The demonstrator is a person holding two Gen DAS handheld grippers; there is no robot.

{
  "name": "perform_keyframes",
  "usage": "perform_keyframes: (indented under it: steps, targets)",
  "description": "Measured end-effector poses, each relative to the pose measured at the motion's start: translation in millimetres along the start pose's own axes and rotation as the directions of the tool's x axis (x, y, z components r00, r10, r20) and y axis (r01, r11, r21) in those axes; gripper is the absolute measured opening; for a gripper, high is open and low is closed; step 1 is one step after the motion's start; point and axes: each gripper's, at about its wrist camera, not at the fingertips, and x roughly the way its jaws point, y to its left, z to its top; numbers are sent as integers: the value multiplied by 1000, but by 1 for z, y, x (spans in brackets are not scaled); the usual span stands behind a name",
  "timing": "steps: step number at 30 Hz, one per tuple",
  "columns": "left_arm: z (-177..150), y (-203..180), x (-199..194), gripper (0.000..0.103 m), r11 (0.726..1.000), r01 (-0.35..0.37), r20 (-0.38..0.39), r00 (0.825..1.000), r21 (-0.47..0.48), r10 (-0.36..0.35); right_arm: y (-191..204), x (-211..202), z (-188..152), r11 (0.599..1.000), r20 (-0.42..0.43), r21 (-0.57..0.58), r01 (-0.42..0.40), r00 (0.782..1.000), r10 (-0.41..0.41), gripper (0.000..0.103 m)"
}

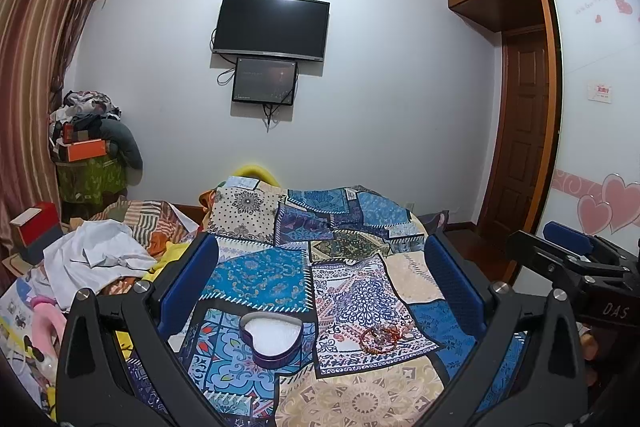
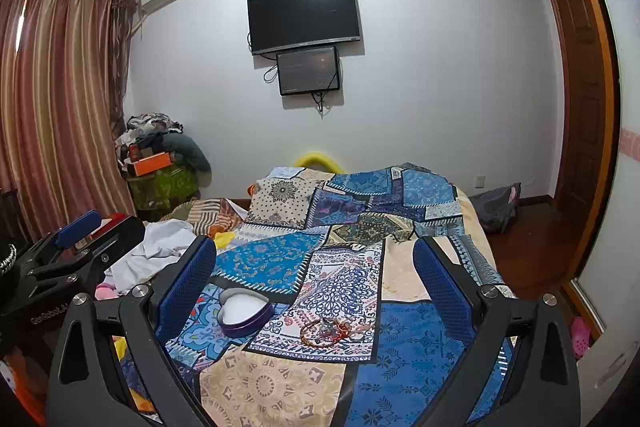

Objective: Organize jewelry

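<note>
Right wrist view has both my hand-held grippers spread apart, holding nothing, so nothing's started; next I'd grab a bracelet for the heart box.

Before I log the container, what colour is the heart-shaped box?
The heart-shaped box has purple walls and a white lining, clearest in the left wrist view.

A heart-shaped box and a bracelet pile are seen apart on the quilt, between the left gripper's wide-spread fingers.
</note>
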Motion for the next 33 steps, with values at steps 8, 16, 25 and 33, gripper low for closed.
perform_keyframes:
  steps: [8,16,25,33]
  targets:
    - [0,0,0,103,1000,1,-2,1000,-1,-1,5,-7,2,1000,0,-10,-2,1000,2,98]
    - [-1,2,1,103,1000,-1,-3,1000,-3,1,7,-2,1,1000,-3,-9,-8,1000,8,98]
    - [-2,3,0,103,1000,-1,-3,1000,-4,0,7,-1,0,1000,-4,-10,-9,1000,8,98]
    - [-2,3,1,103,1000,0,-5,1000,-4,0,7,-1,-1,1000,-4,-13,-9,1000,9,98]
